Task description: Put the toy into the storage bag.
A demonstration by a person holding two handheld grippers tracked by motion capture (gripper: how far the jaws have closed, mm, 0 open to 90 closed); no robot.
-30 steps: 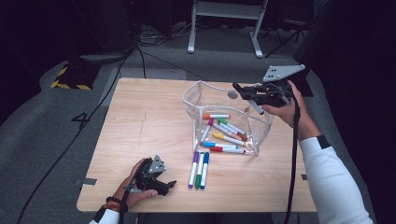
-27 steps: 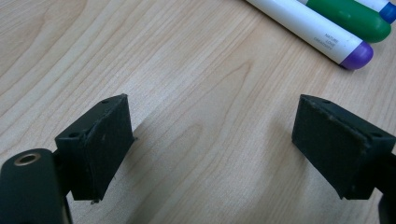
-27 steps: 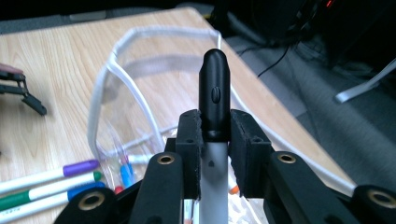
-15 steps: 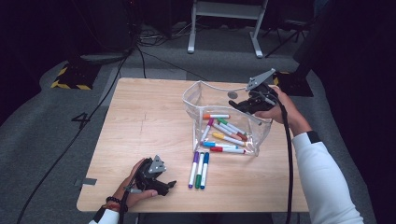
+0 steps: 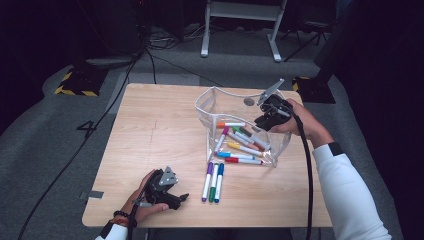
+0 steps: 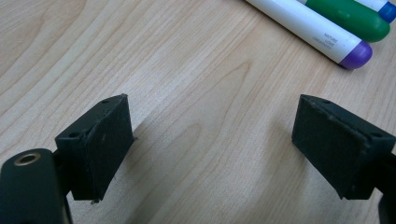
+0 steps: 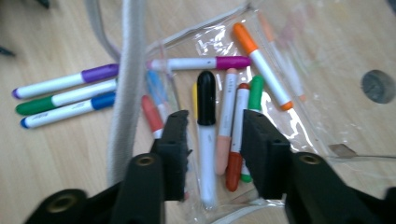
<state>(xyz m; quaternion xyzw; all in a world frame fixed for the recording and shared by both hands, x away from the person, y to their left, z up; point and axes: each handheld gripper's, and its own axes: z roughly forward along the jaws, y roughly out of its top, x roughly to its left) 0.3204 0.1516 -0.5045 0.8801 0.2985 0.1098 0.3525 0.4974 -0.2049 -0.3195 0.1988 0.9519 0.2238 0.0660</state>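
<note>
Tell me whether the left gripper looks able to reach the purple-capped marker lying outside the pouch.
Probably yes. The left gripper rests on the table with its jaws open and empty, and the purple-capped marker lies just ahead of it on bare wood, outside the clear pouch, with nothing between them.

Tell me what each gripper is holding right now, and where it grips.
Nothing: the right gripper has just released the black marker into the pouch; the left gripper is open.

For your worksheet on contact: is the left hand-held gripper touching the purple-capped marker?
Apart. The left gripper view shows bare wood between the left hand-held gripper and the purple-capped marker.
</note>
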